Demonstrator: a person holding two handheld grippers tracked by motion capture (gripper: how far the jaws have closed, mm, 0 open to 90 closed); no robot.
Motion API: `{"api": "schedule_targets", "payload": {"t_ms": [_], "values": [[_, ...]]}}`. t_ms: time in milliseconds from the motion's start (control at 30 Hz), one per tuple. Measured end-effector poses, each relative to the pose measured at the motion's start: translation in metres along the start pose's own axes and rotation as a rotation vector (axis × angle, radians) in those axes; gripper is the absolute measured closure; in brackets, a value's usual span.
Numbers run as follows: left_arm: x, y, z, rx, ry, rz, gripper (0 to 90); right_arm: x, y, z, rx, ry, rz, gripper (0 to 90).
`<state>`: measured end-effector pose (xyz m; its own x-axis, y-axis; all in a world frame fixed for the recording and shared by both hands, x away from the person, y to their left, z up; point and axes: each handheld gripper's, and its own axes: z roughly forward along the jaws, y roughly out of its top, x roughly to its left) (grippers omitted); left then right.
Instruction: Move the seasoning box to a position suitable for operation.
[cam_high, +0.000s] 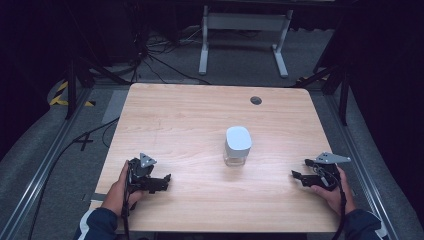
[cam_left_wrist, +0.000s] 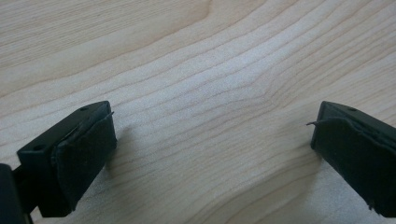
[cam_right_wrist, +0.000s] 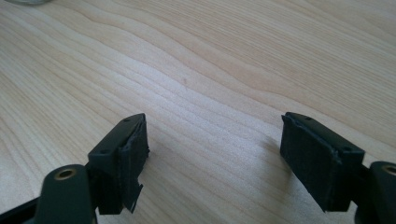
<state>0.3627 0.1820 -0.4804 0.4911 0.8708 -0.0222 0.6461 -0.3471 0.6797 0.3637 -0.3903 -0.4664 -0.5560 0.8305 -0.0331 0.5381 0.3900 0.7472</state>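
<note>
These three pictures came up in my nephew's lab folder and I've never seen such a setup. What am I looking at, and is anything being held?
No robot here: a person sits at a wooden table holding a hand-held grasping tool in each hand. The wide picture is from a fixed camera above, showing the left tool and the right tool resting low near the table's front edge. The other two pictures come from small cameras riding on each tool, looking along its two black jaws at the wood. Both sets of jaws stand wide apart with nothing between them. A clear jar with a white lid stands on the table between the tools, untouched.
</note>
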Motion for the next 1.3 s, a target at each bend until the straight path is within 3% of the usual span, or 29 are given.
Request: {"api": "schedule_targets", "payload": {"t_ms": [300,367,433,500,733,833,933,1000,1033,1100,1133,1200,1300], "values": [[0.0,0.0,0.001,-0.006,-0.003,0.005,0.0,0.003,0.001,0.0,0.005,-0.009,0.006,23.3],[0.003,0.001,0.001,0.001,-0.039,0.045,0.2,0.003,0.001,0.001,0.004,-0.009,0.008,23.4],[0.002,0.0,0.001,-0.009,-0.114,0.122,0.6,0.002,0.001,0.001,0.003,-0.008,0.004,23.4],[0.001,0.0,0.001,-0.013,-0.126,0.156,0.7,0.002,0.001,0.0,0.001,-0.005,0.008,23.4],[0.002,0.009,0.006,0.013,-0.198,0.222,0.5,0.001,-0.001,-0.002,0.003,-0.005,0.003,23.4],[0.0,0.011,0.005,-0.013,-0.222,0.267,10.0,0.001,-0.001,-0.002,0.01,-0.005,-0.001,25.0],[-0.001,0.01,0.005,-0.025,-0.23,0.27,15.4,0.002,0.002,-0.003,0.008,0.007,-0.004,35.1],[-0.001,0.01,0.005,-0.025,-0.231,0.259,15.4,0.003,0.008,-0.006,-0.031,0.035,-0.019,43.7],[-0.001,0.01,0.005,-0.022,-0.238,0.256,15.4,0.003,0.008,-0.006,-0.031,0.035,-0.019,43.7],[-0.001,0.01,0.005,-0.024,-0.236,0.256,15.3,0.004,0.022,-0.011,-0.094,0.065,-0.015,59.5],[-0.002,0.01,0.006,-0.025,-0.237,0.258,15.3,0.006,0.028,-0.013,-0.11,0.082,-0.022,63.2],[-0.002,0.009,0.006,-0.029,-0.236,0.255,15.1,0.012,0.047,-0.013,-0.133,0.103,-0.071,75.1],[-0.003,0.008,0.006,-0.039,-0.232,0.239,15.1,0.014,0.061,-0.013,-0.166,0.125,-0.07,79.4]]}}
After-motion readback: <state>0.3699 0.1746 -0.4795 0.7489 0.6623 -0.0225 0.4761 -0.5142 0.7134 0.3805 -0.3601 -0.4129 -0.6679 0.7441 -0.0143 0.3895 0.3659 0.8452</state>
